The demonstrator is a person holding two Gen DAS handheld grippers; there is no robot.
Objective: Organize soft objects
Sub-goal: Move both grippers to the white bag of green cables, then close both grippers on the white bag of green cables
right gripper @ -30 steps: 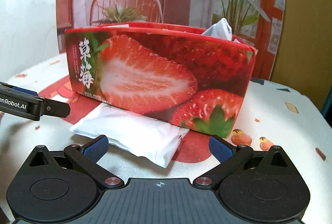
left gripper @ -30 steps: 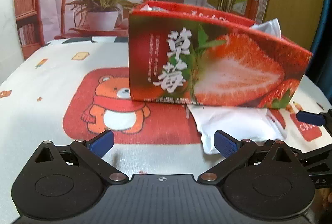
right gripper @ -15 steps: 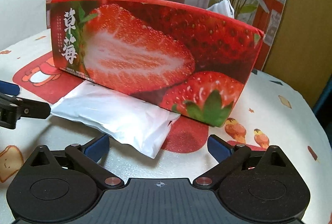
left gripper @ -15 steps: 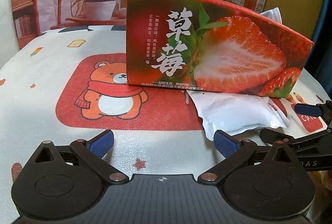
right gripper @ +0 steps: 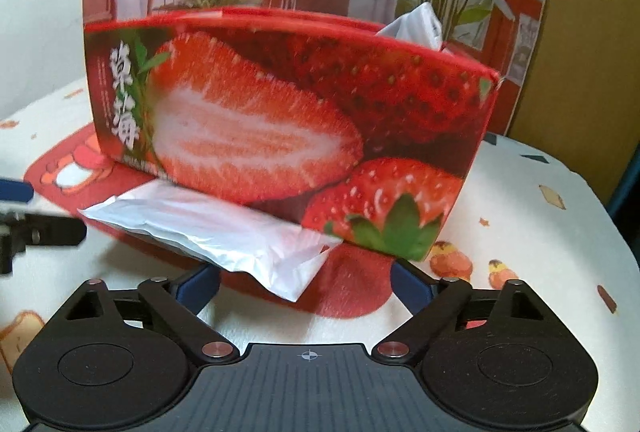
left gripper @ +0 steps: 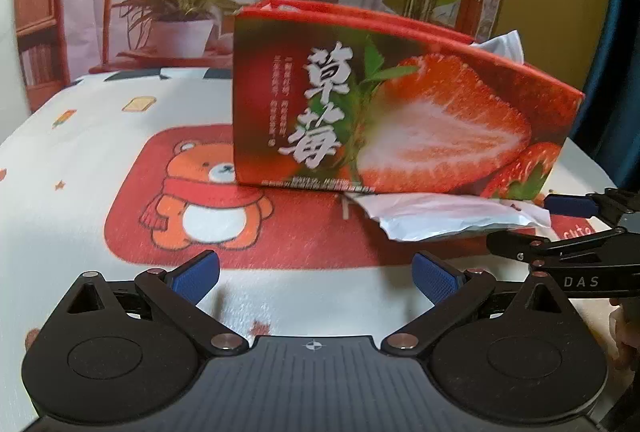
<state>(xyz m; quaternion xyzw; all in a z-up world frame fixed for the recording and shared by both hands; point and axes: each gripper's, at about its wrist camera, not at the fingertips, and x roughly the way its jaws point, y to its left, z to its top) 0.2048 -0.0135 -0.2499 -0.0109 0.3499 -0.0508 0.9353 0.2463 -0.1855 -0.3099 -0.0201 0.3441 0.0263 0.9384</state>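
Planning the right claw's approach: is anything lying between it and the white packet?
Nothing: in the right wrist view only bare tablecloth separates the open right claw from the packet, whose corner already reaches between its fingers.

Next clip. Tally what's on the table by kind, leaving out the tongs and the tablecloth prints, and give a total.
Strawberry-print box: 1
White soft pack on the tablecloth against the box: 1
White soft pack sticking out of the box top: 1
Total: 3

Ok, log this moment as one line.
left gripper: open, empty | right gripper: jaws closing around white packet, not gripping | strawberry box: upright
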